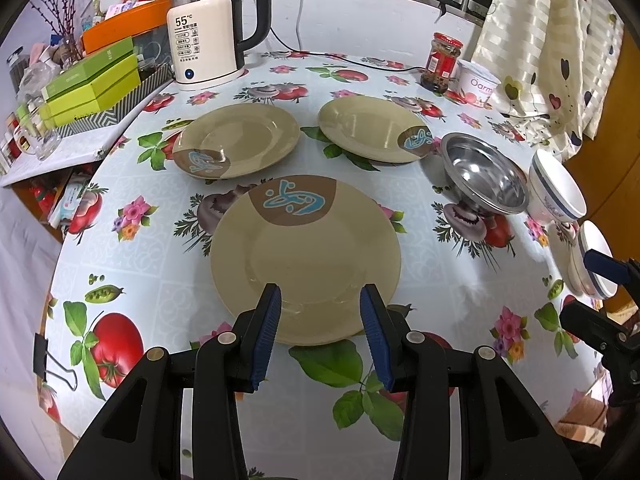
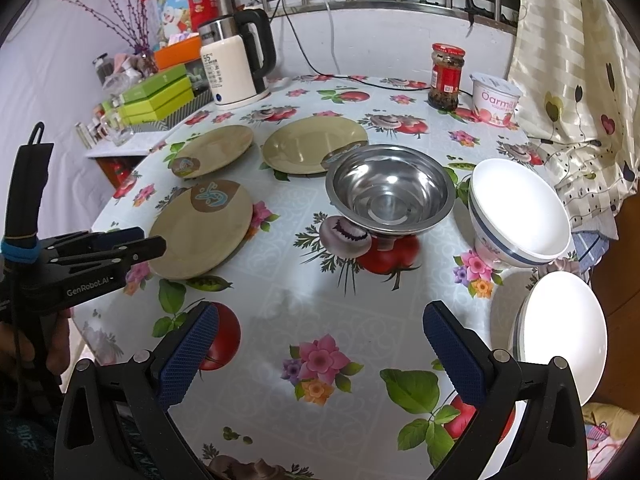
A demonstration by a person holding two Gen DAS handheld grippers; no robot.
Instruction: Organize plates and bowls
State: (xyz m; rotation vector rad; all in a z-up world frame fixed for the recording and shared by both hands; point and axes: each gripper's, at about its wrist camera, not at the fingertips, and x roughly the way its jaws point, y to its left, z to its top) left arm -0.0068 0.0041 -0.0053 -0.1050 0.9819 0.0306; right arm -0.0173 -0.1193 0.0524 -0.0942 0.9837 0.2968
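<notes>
Three tan plates with a brown-and-blue mark lie on the flowered tablecloth: a near plate [image 1: 306,260] [image 2: 202,229], a far-left plate [image 1: 237,141] [image 2: 214,150] and a far-right plate [image 1: 374,128] [image 2: 314,144]. A steel bowl [image 1: 484,174] [image 2: 390,194] stands right of them, then a white bowl with a blue band [image 1: 557,189] [image 2: 518,212] and a nearer white bowl [image 1: 594,260] [image 2: 560,336]. My left gripper [image 1: 320,300] is open, its fingertips over the near plate's front rim. My right gripper [image 2: 320,326] is open over bare cloth, holding nothing.
At the back stand an electric kettle [image 1: 212,28] [image 2: 238,68], a red-lidded jar [image 1: 442,62] [image 2: 446,76] and a yogurt tub [image 1: 478,82] [image 2: 496,98]. Green boxes [image 1: 94,84] sit on a side shelf at left. A curtain [image 1: 552,40] hangs at right. A binder clip [image 1: 42,354] grips the cloth edge.
</notes>
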